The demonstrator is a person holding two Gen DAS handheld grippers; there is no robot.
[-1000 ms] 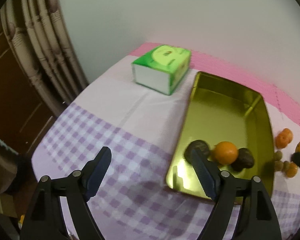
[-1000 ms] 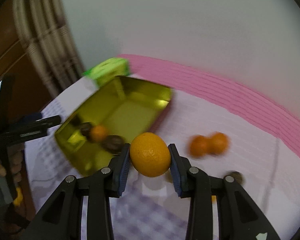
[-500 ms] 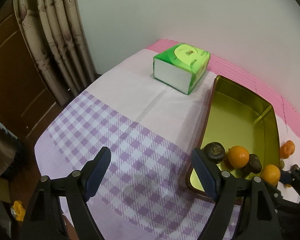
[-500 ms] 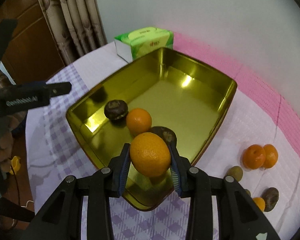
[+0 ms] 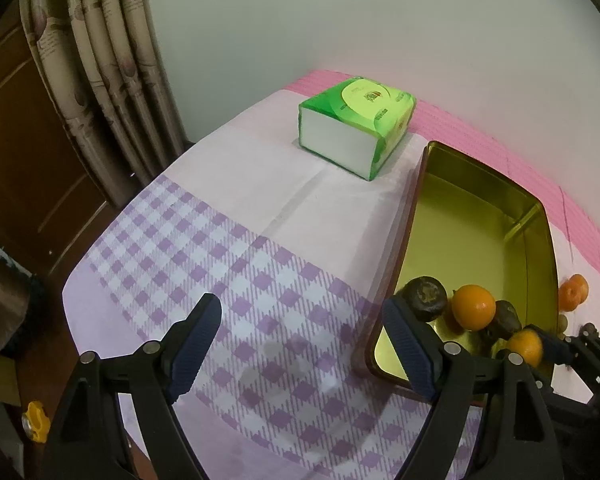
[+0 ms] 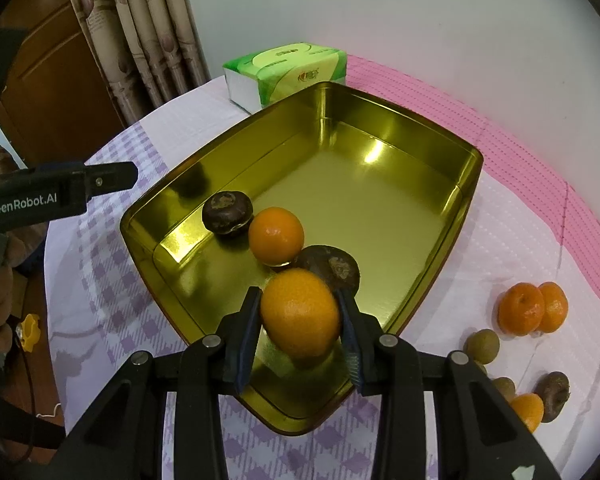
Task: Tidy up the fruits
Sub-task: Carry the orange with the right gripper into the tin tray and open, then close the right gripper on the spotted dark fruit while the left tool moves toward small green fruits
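Change: my right gripper (image 6: 300, 330), clamped on an orange (image 6: 300, 312), has come in from the cloth and now hangs over the gold tin (image 6: 466, 216)'s near corner; release looks next. Left gripper (image 5: 300, 344): jaws apart, empty. Legible: "GenRobot.AI". Tissue pack (image 6: 296, 70) print unreadable.

Plain pale wall (image 5: 340, 20), patterned beige curtain (image 5: 112, 80) at left, brown wooden door (image 5: 24, 152), bench under lilac checked cloth (image 5: 220, 248)

"GenRobot.AI" in white letters — printed on the black body of the left gripper (image 6: 112, 178), right wrist view. Tissue pack (image 6: 288, 70) carries a small logo and print — too small to read.
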